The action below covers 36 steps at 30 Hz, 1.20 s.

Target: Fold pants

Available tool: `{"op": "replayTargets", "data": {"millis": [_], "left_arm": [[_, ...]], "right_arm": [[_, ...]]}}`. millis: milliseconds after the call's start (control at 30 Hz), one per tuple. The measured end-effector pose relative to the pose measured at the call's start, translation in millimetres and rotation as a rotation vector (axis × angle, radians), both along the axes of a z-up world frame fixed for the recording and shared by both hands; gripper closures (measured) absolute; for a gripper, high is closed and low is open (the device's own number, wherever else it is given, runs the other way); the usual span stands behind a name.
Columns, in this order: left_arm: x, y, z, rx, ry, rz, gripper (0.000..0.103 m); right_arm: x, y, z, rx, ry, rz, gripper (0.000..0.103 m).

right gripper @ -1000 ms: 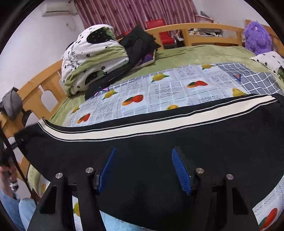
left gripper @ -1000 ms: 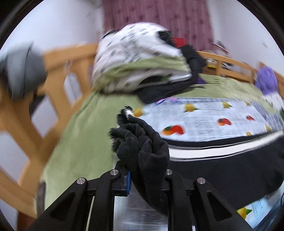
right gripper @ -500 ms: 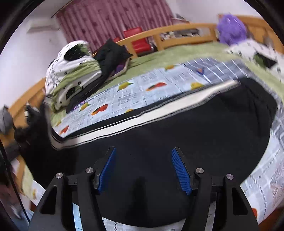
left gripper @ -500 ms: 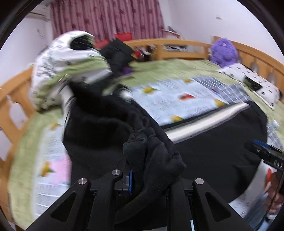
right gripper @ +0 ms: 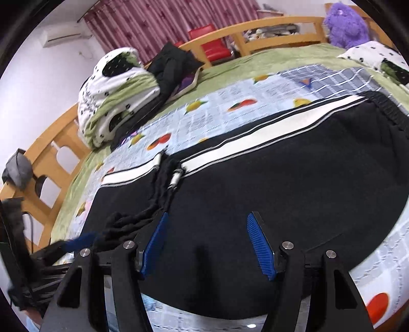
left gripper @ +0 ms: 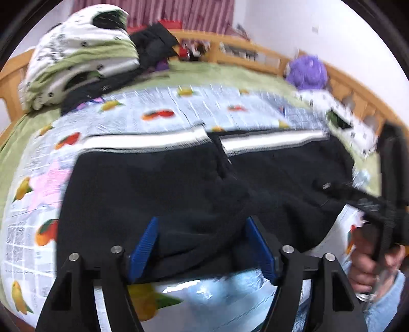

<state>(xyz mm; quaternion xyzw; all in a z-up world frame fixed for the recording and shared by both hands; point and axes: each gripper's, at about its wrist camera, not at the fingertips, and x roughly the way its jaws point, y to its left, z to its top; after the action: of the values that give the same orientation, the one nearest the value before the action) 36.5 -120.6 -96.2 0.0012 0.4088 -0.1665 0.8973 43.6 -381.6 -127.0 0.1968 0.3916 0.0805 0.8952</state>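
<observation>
Black pants (left gripper: 158, 186) with a white side stripe (left gripper: 143, 140) lie on the fruit-print sheet, folded across so the leg ends rest near the middle (right gripper: 170, 176). My left gripper (left gripper: 202, 245) is open and empty just above the near edge of the pants. My right gripper (right gripper: 207, 245) is open and empty over the pants (right gripper: 294, 184). The elastic waistband (right gripper: 386, 107) is at the right. The right gripper's body also shows in the left wrist view (left gripper: 391, 173), held by a hand.
The fruit-print sheet (left gripper: 163, 102) lies on a green cover on a wooden-railed bed (right gripper: 51, 143). A pile of bedding (right gripper: 115, 92) and dark clothes (right gripper: 171, 69) lie at the far left. A purple plush toy (right gripper: 345, 23) and spotted pillow (right gripper: 375, 56) lie at the far right.
My left gripper carried the bunched leg ends across over the pants and let go; it now stands open. The right gripper stayed open above the pants.
</observation>
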Motion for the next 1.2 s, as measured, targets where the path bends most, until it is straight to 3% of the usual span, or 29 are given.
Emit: {"op": "replayTargets", "data": {"millis": [67,200,300,400,433,467,533,567,600,700,733,767,867,900,1000,1033,1067,1133,1200], "left_arm": [[-1.9,20.1,6.2,0.002,-0.016,0.043,0.032],[-0.7,73.8,7.8,-0.067,-0.002,0.140,0.032],[12.0,100.5,3.5,-0.053,0.020,0.221,0.032],[15.7,122.7,0.7,-0.029,-0.002,0.269,0.032],[16.4,129.6,-1.4,-0.025,-0.004,0.283,0.032],[17.6,136.0,-4.2,-0.027,0.003,0.301,0.032],[19.1,147.3,-7.7,-0.050,0.030,0.318,0.032],[19.4,151.8,-8.5,-0.069,0.042,0.324,0.032],[18.8,156.0,-8.4,-0.082,0.046,0.328,0.032],[14.6,164.4,-7.2,-0.103,0.039,0.327,0.032],[13.8,166.7,-8.7,-0.104,0.044,0.326,0.032],[14.1,168.3,-11.0,-0.106,0.054,0.325,0.032],[17.4,171.2,-17.9,-0.110,0.091,0.324,0.032],[18.2,172.2,-19.1,-0.107,0.099,0.326,0.032],[18.4,175.6,-18.4,-0.116,0.094,0.329,0.032],[19.4,176.5,-18.7,-0.121,0.095,0.330,0.032],[20.2,177.1,-19.4,-0.125,0.098,0.331,0.032],[23.2,176.8,-21.6,-0.129,0.104,0.333,0.032],[27.4,174.8,-24.6,-0.124,0.113,0.334,0.032]], "right_arm": [[4.1,12.7,0.6,-0.001,0.001,0.033,0.039],[12.0,44.6,4.4,0.004,-0.006,0.132,0.039],[16.5,68.4,-3.5,-0.009,0.020,0.194,0.044],[21.2,94.6,-18.4,0.005,0.070,0.260,0.052],[22.3,101.7,-22.2,-0.016,0.085,0.269,0.060],[23.2,109.0,-25.0,-0.059,0.091,0.265,0.076],[16.9,120.7,-25.4,-0.174,0.040,0.254,0.083],[12.1,119.7,-20.4,-0.169,0.013,0.263,0.084],[2.7,109.1,-8.1,-0.090,-0.027,0.274,0.085],[-20.4,82.4,12.9,0.048,-0.092,0.283,0.085],[-24.5,81.6,9.8,0.060,-0.077,0.295,0.084],[-23.8,84.3,5.3,0.063,-0.056,0.307,0.081],[-12.2,107.9,-41.7,-0.010,0.138,0.322,0.079],[-11.1,111.4,-44.8,-0.030,0.146,0.325,0.079],[-16.7,108.3,-18.9,-0.034,0.041,0.358,0.065],[-17.9,104.0,-9.7,-0.022,-0.001,0.342,0.050],[-15.5,101.0,-1.1,-0.028,-0.039,0.315,0.042],[-1.1,100.3,9.9,-0.045,-0.059,0.283,0.042],[28.0,105.7,8.6,-0.068,0.001,0.266,0.042]]}}
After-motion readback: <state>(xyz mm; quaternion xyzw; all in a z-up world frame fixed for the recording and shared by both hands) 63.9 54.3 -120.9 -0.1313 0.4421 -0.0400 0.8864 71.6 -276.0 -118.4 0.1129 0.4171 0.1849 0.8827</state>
